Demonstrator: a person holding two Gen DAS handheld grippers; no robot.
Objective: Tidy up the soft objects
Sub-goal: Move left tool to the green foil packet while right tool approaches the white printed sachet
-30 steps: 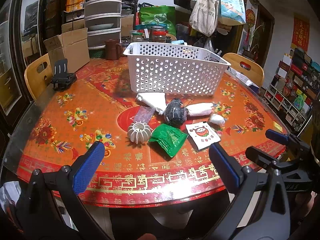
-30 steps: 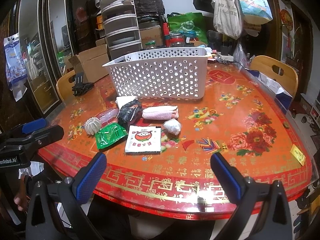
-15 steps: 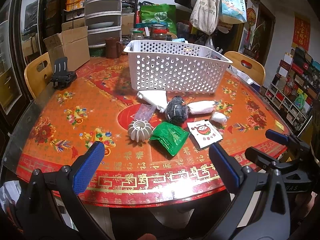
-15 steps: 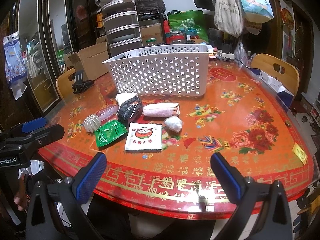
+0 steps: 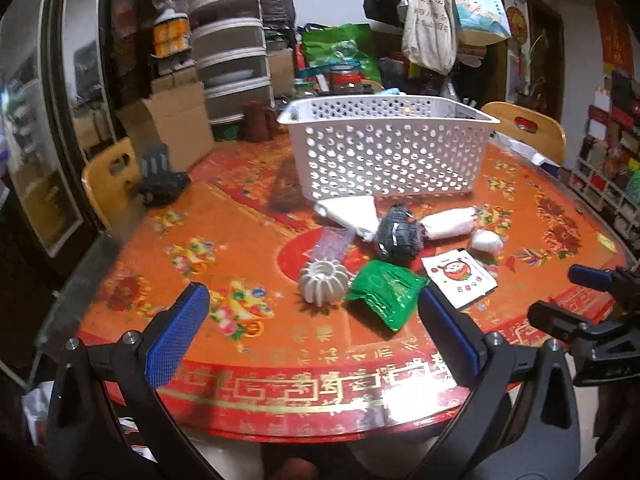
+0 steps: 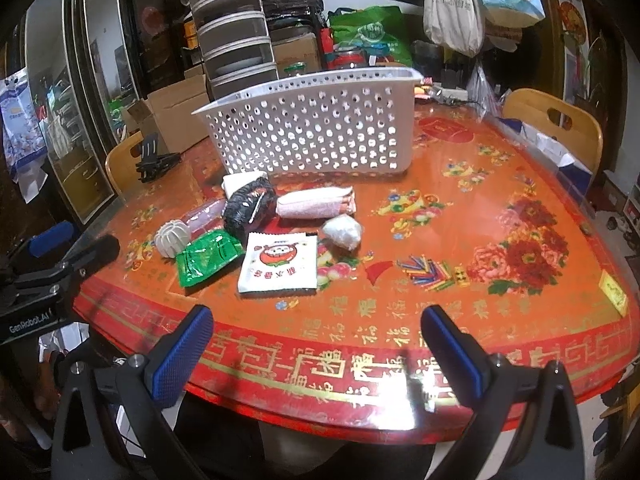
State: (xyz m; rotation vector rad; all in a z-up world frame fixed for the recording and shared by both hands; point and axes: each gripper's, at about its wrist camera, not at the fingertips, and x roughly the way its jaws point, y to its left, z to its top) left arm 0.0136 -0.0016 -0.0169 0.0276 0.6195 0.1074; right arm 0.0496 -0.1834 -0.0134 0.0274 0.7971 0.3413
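Observation:
A cluster of soft items lies mid-table before a white perforated basket: a white ribbed round piece, a green packet, a white sachet with a red cartoon, a dark bundle, a pink-white roll, a small white pouch, a folded white cloth and a clear purple wrapper. My left gripper and right gripper hang open and empty over the near table edge.
The round table has a red-orange flowered cover. A black phone stand sits at its far left. Wooden chairs flank it. Cardboard boxes, stacked drawers and hanging bags crowd the back wall.
Both grippers have edged forward toward the table; the items and basket appear slightly nearer. Nothing on the table has moved, and both stay open.

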